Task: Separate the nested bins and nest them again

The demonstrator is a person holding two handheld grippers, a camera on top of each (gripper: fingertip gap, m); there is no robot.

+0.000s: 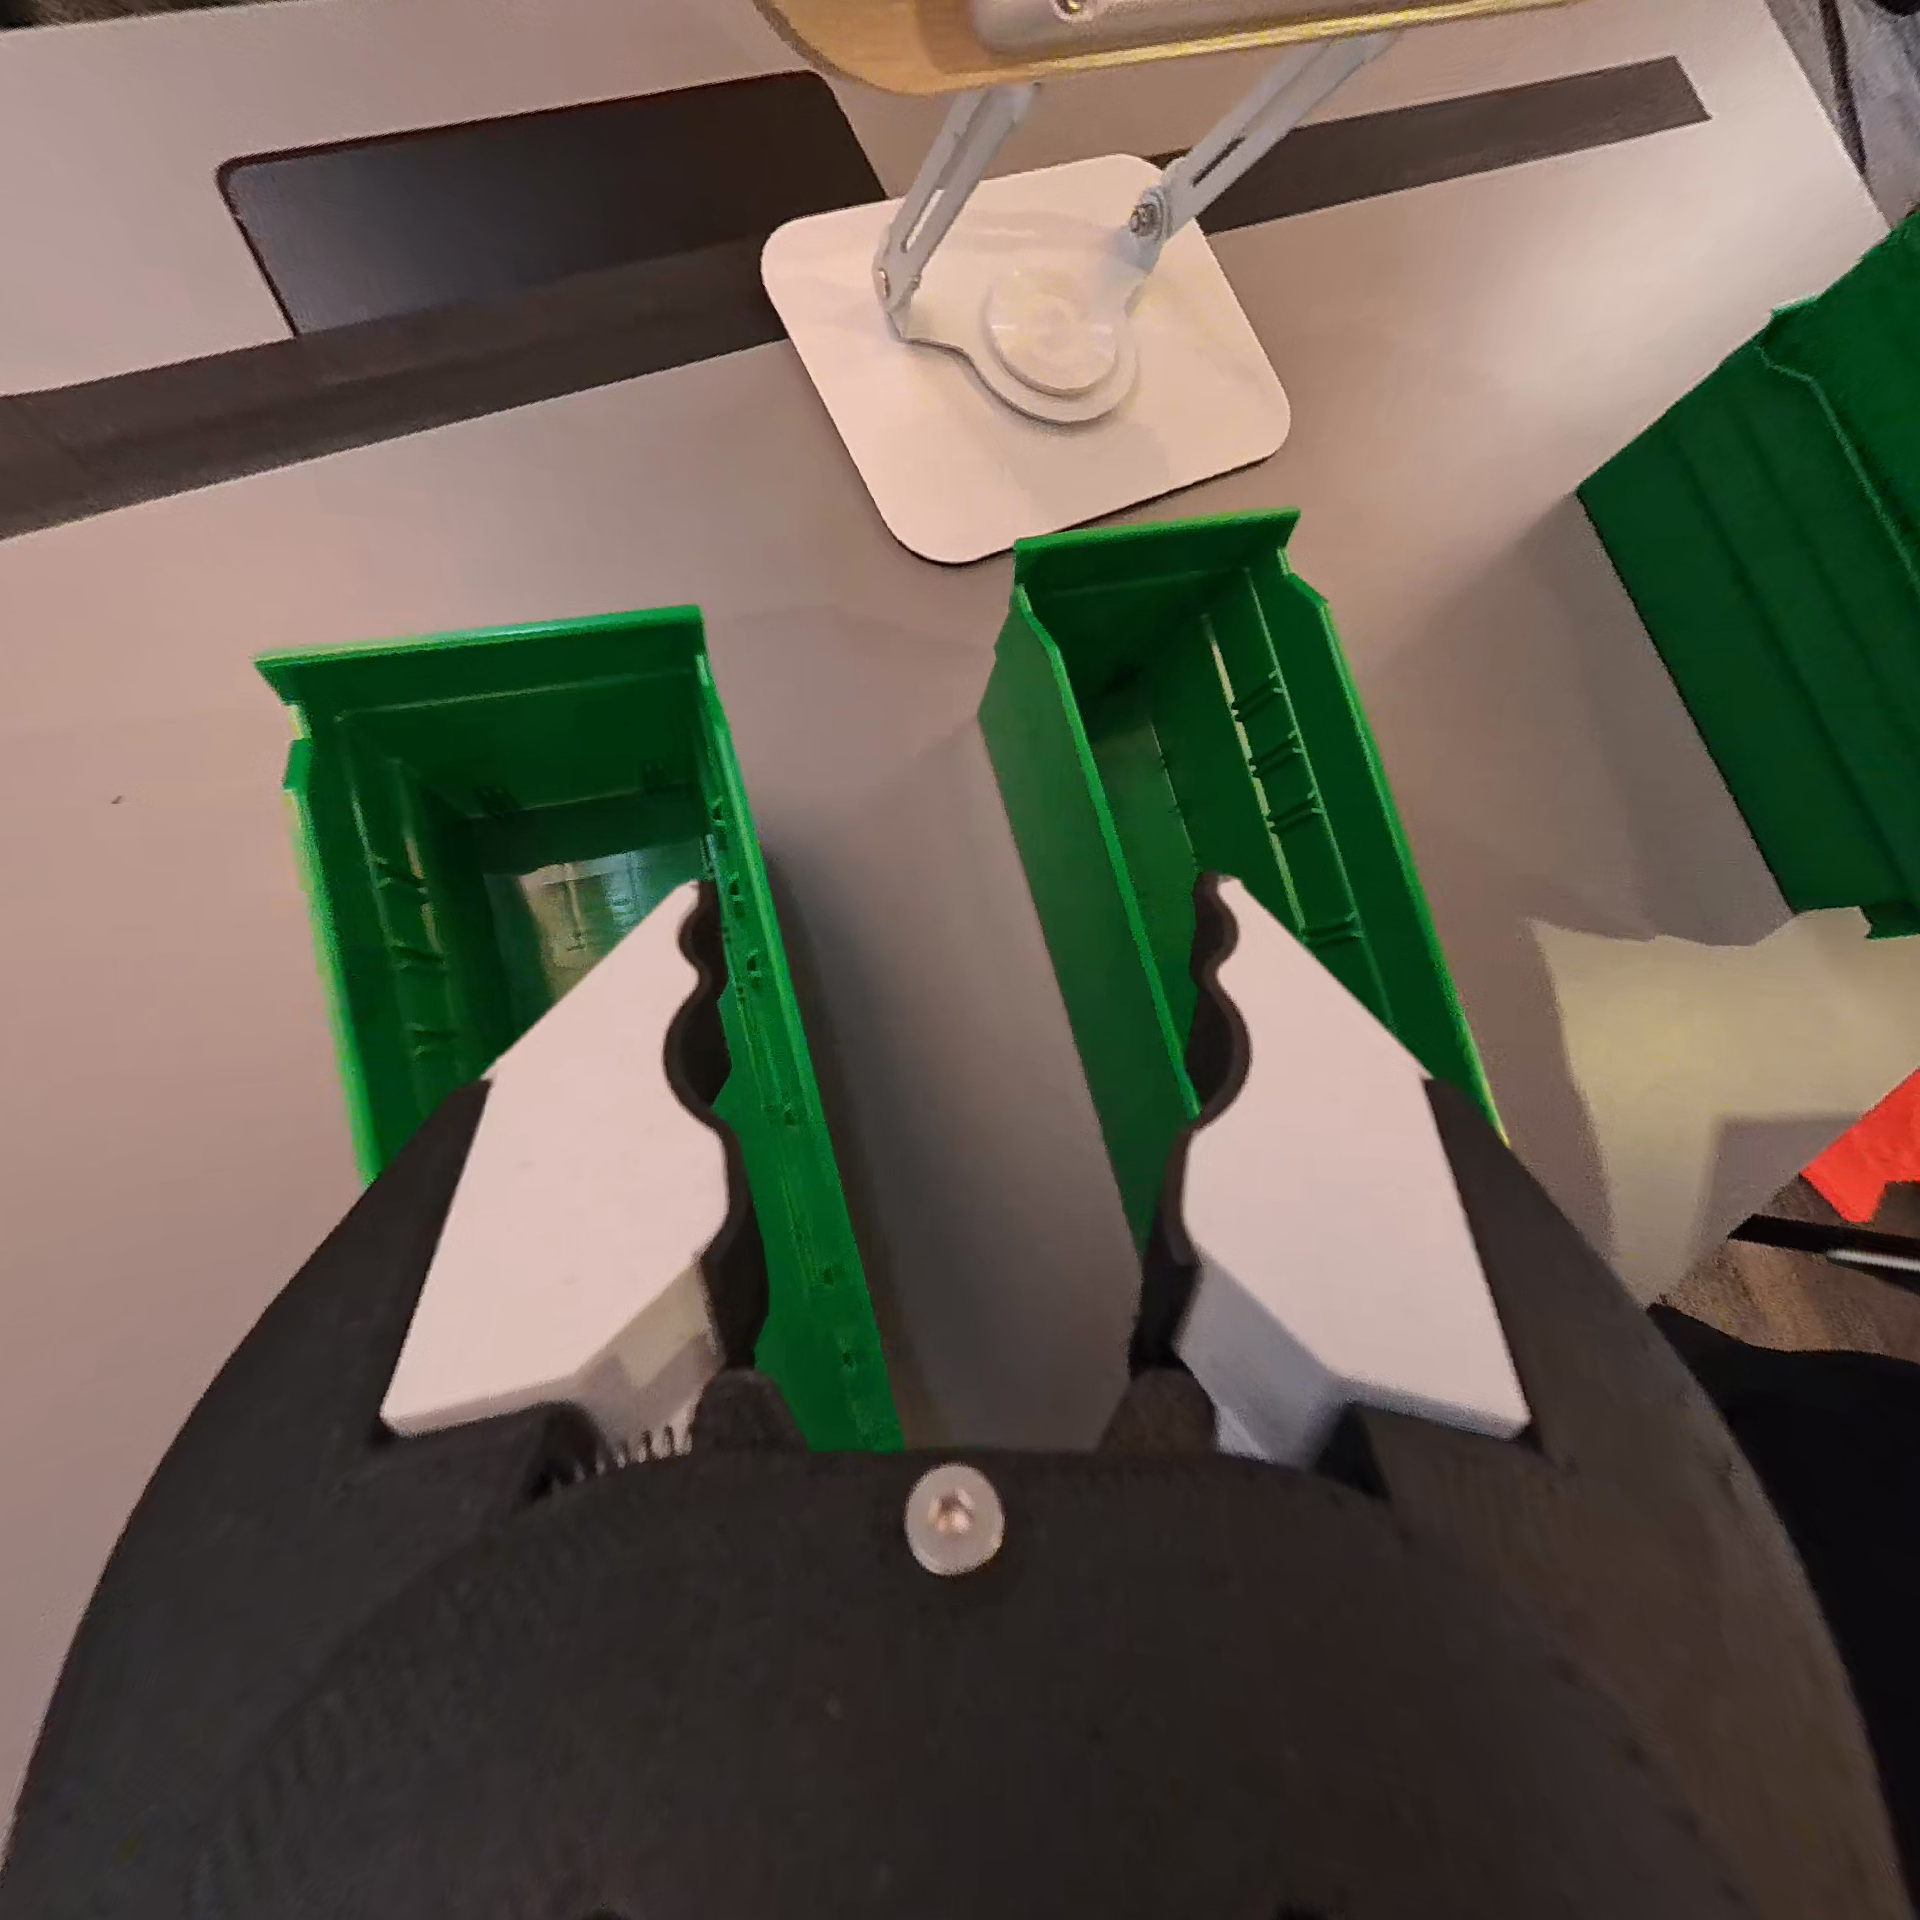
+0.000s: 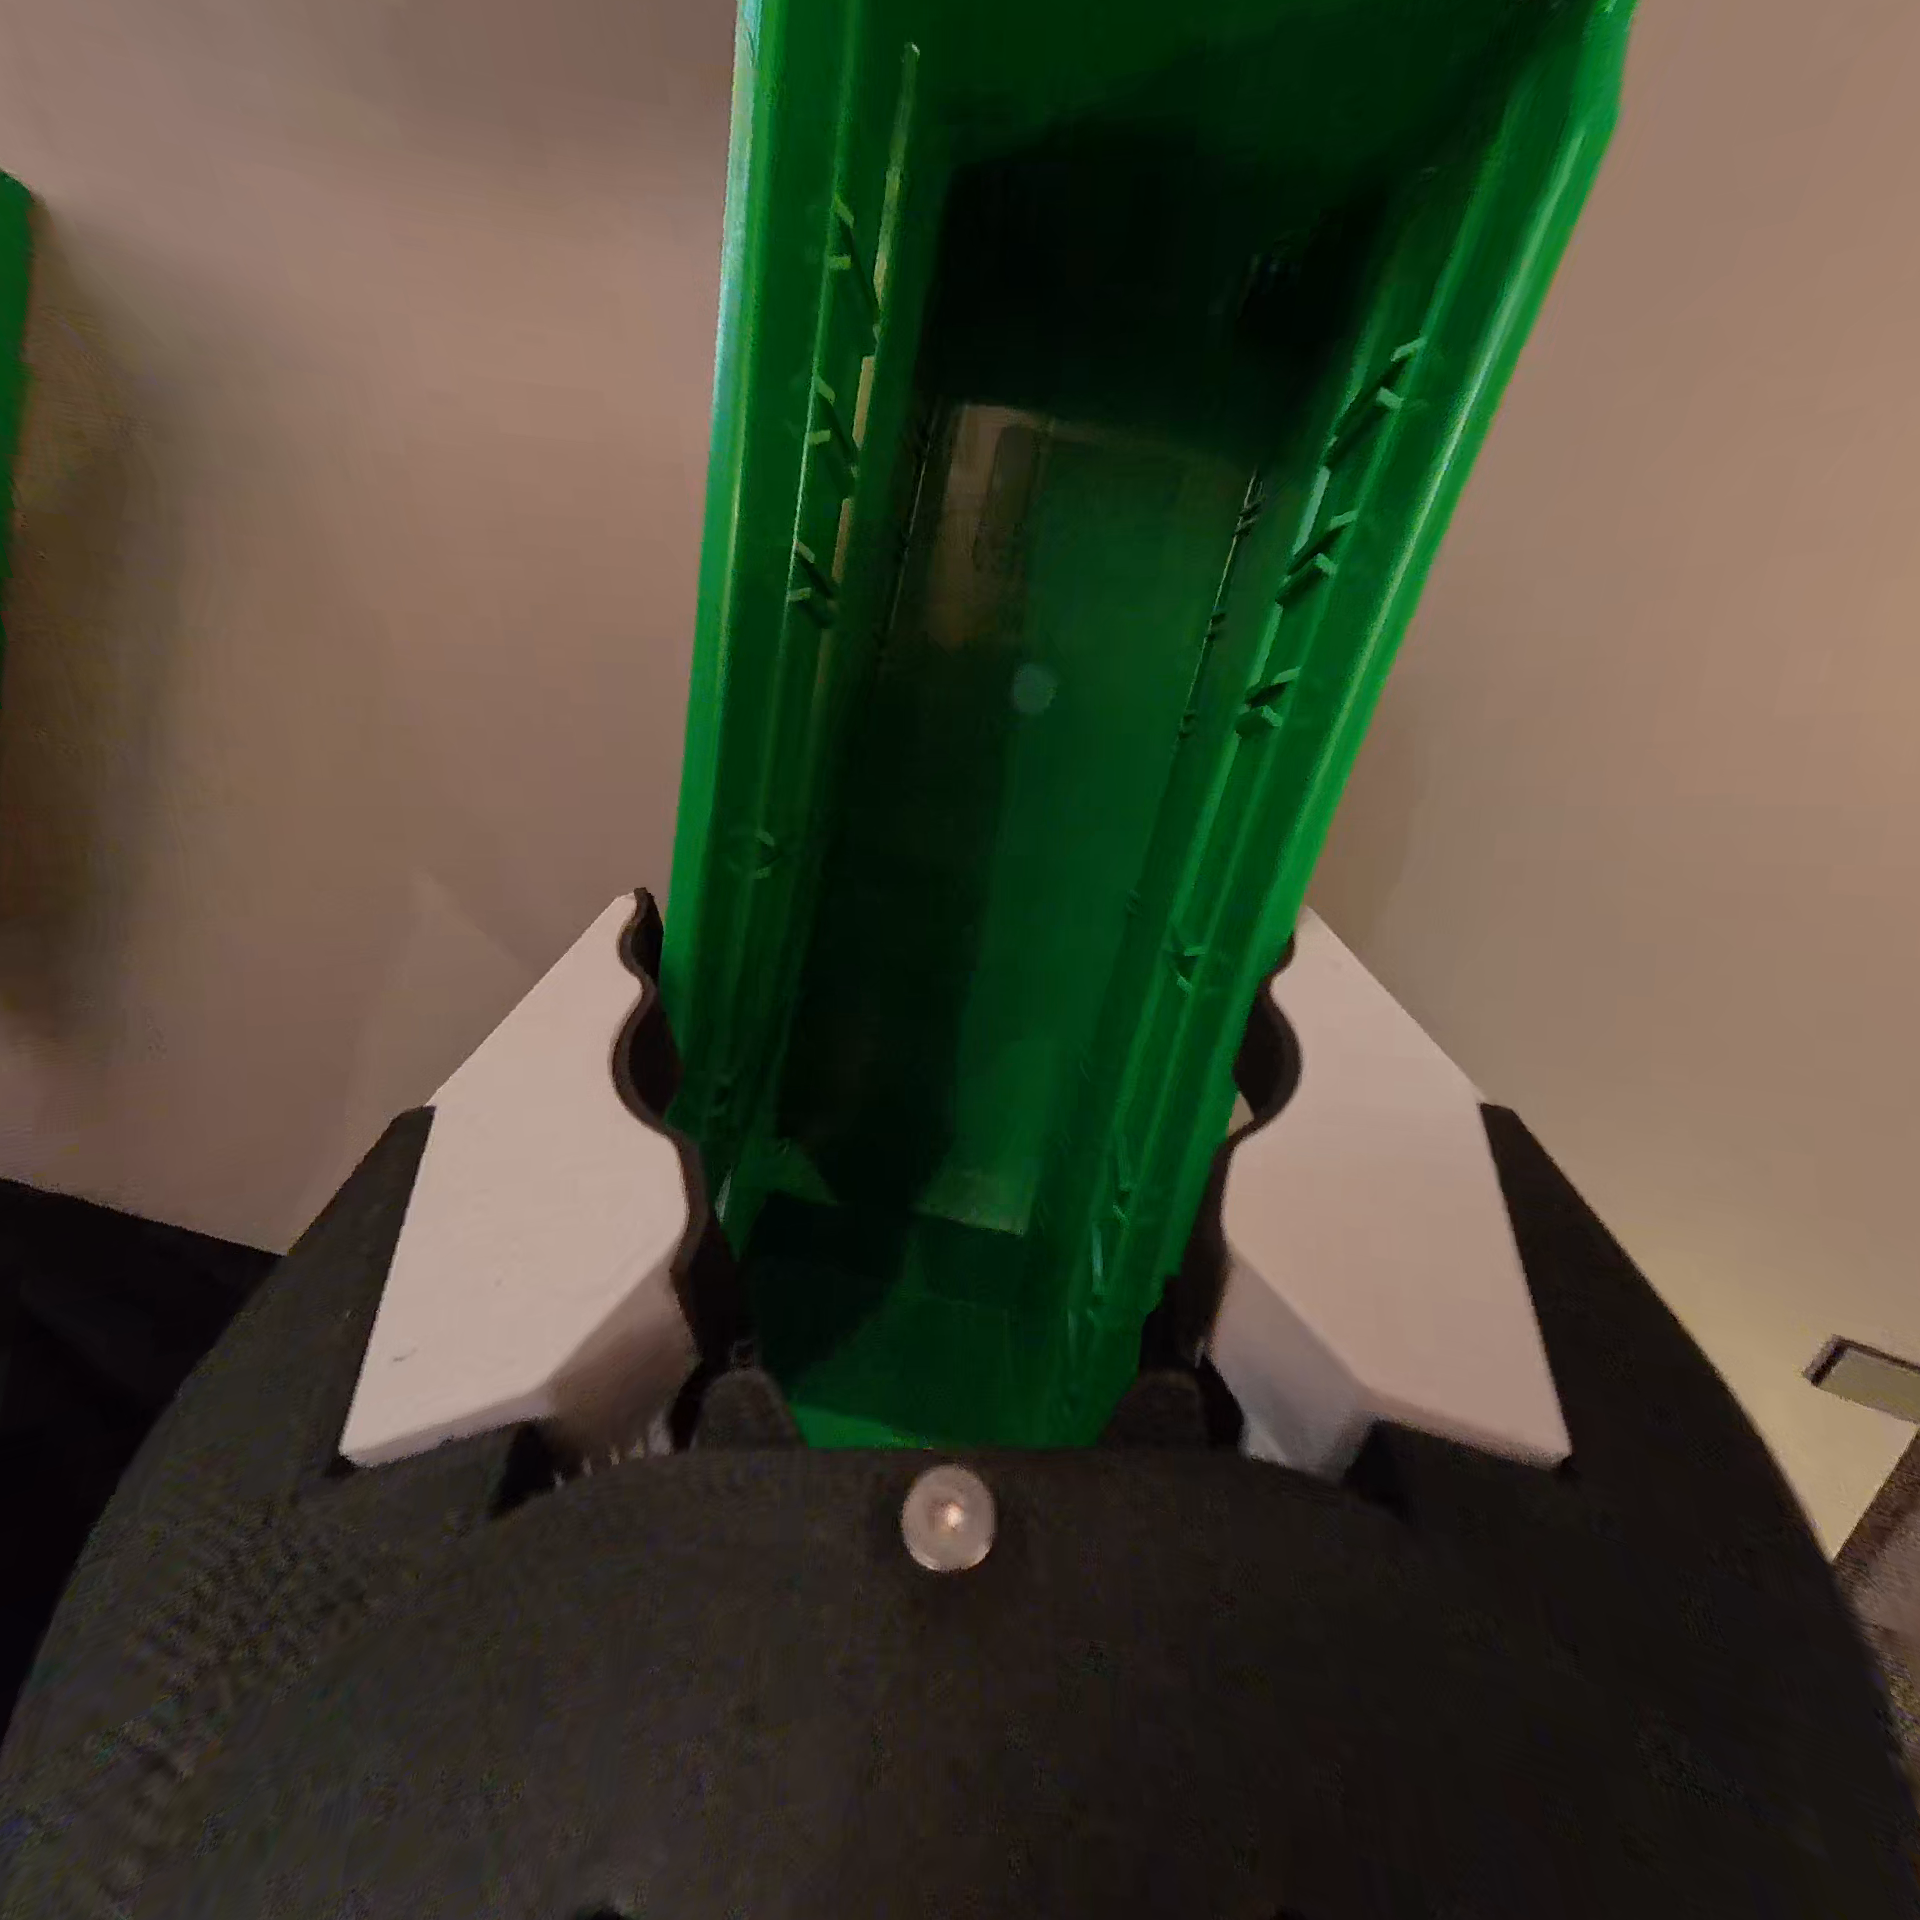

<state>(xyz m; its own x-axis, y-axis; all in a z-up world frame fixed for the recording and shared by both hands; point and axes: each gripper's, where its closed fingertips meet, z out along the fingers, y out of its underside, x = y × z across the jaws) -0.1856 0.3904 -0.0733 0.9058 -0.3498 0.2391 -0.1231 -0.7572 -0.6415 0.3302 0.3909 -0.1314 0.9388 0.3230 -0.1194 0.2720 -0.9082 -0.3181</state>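
Two green bins stand side by side on the grey table in the left wrist view, a left bin (image 1: 499,727) and a narrower-looking right bin (image 1: 1164,665). The left bin's rim looks doubled. My left gripper (image 1: 956,894) is open wide and empty above them, one finger (image 1: 582,1122) over the left bin and the other over the right bin. My right gripper (image 2: 966,914) is shut on a third green bin (image 2: 1039,623), with its fingers pressed on the bin's two outer long walls. That bin also shows tilted at the right edge (image 1: 1766,644).
A white stand base (image 1: 1023,353) with metal arms sits behind the bins. A dark slot (image 1: 540,197) runs across the table's far side. A red object (image 1: 1870,1153) lies at the right edge. Another green bin's edge (image 2: 12,416) shows at the left.
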